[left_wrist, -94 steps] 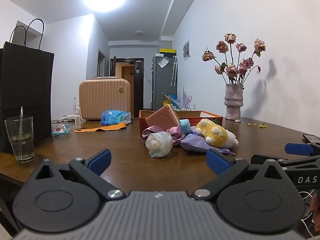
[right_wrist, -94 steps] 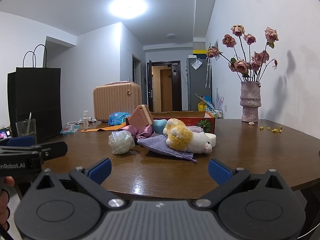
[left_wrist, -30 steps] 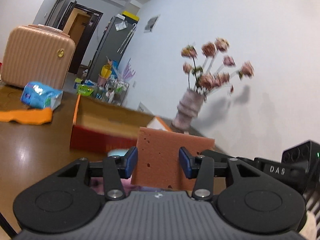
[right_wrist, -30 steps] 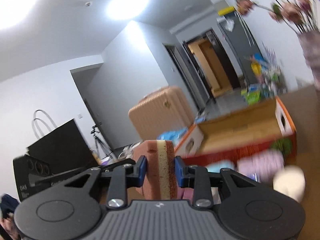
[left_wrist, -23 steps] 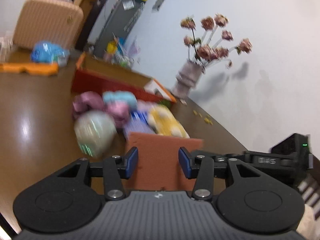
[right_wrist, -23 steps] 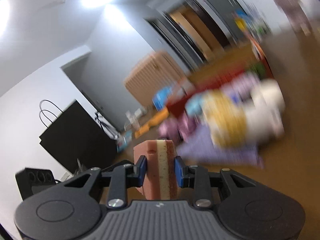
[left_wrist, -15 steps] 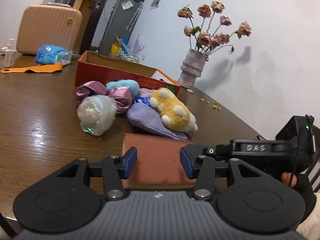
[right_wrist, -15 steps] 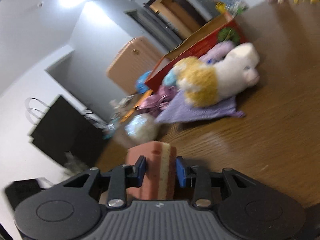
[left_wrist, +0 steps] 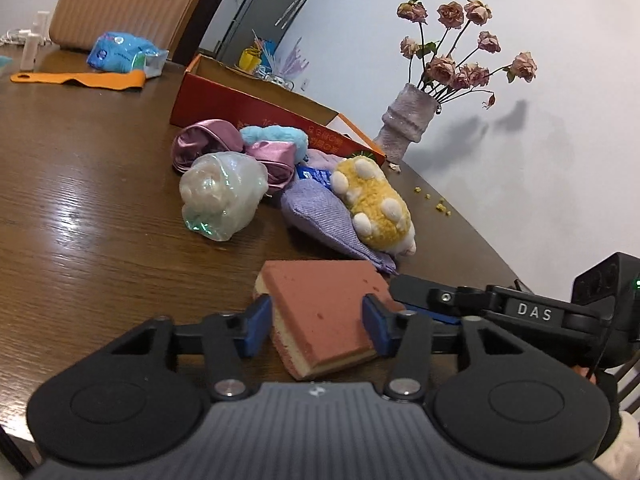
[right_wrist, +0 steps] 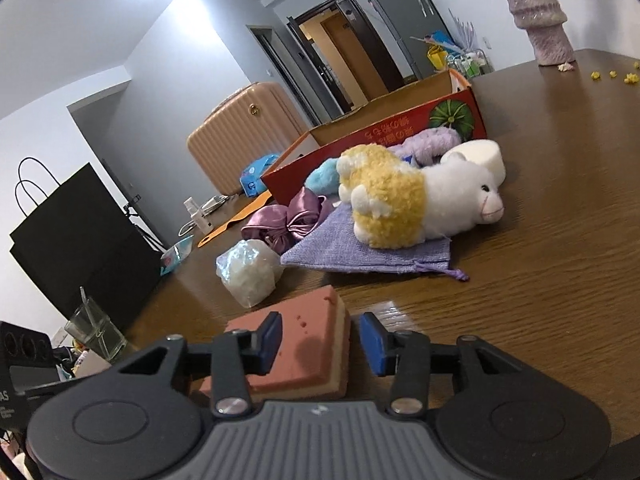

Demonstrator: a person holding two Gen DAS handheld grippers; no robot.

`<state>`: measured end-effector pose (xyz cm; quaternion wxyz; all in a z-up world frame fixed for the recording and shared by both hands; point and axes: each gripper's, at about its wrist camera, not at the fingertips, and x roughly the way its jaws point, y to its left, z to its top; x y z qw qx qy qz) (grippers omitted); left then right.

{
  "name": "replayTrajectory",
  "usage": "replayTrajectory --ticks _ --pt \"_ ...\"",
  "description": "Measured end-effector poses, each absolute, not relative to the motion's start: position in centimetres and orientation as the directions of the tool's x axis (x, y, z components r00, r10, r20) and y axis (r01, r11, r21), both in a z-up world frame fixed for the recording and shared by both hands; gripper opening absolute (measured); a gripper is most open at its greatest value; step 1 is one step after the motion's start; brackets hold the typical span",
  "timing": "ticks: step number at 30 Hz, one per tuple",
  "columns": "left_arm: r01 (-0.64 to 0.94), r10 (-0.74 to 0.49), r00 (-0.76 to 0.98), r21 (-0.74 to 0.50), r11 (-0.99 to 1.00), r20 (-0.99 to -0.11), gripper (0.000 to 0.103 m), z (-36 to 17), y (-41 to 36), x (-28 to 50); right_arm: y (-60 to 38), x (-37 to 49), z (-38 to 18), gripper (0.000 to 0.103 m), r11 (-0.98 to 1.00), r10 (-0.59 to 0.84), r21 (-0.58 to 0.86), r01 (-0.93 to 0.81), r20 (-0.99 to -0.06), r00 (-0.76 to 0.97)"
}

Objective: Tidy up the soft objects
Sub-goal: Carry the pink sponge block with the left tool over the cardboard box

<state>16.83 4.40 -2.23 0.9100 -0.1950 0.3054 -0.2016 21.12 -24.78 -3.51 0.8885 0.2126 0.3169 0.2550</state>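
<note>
Vase (left_wrist: 408,120) of dried roses, suitcase (left_wrist: 120,4), black bag (right_wrist: 76,236).

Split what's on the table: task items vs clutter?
Task items: sponge, plush toy, purple pouch, satin scrunchie, blue puff, wrapped ball, red box.

Clutter: vase, suitcase, black bag, glass, wipes pack, orange strap.

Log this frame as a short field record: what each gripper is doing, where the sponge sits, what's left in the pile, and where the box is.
left gripper: open, astride the sponge
right gripper: open, sponge between fingers
sponge: flat on the table, pink face up
pile: plush toy, purple pouch, satin scrunchies, wrapped white item
box: open, behind pile
</note>
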Motion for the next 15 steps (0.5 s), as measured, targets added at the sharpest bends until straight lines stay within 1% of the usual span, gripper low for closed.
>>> replayTrajectory --ticks 1,3,5,9,11,13,15 --pt "0.249 -0.496 0.725 -0.490 0.835 -0.477 0.036 -2.3 4.5 17.1 -24.6 21.4 -3.6 0.036 0.776 0.593 0.546 -0.316 -0.459 0.662" --pt "0.235 -0.496 0.720 -0.502 0.832 -0.485 0.034 -2.4 4.6 17.5 -24.5 22.0 -3.9 0.026 0.779 0.590 0.550 -0.301 -0.479 0.650" --pt "0.227 -0.494 0.724 -0.510 0.830 -0.481 0.031 -2.2 4.7 17.8 -24.5 22.2 -4.0 0.024 0.776 0.594 0.551 -0.306 -0.479 0.646" --pt "0.229 -0.499 0.734 -0.524 0.821 -0.461 0.031 -1.2 4.8 18.7 -24.6 22.4 -3.2 0.023 0.778 0.593 0.545 -0.314 -0.469 0.655" --pt "0.246 -0.496 0.747 -0.508 0.825 -0.443 0.031 0.0 4.6 19.3 -24.6 22.6 -2.0 0.022 0.777 0.589 0.540 -0.324 -0.443 0.675" --pt "0.280 -0.500 0.768 -0.493 0.824 -0.400 0.031 1.7 4.6 20.6 -24.7 23.3 0.0 0.022 0.780 0.584 0.517 -0.352 -0.400 0.707" --pt "0.291 -0.509 0.778 -0.507 0.811 -0.368 0.031 2.8 4.9 22.5 -24.7 24.8 1.7 0.021 0.781 0.580 0.503 -0.370 -0.365 0.729"
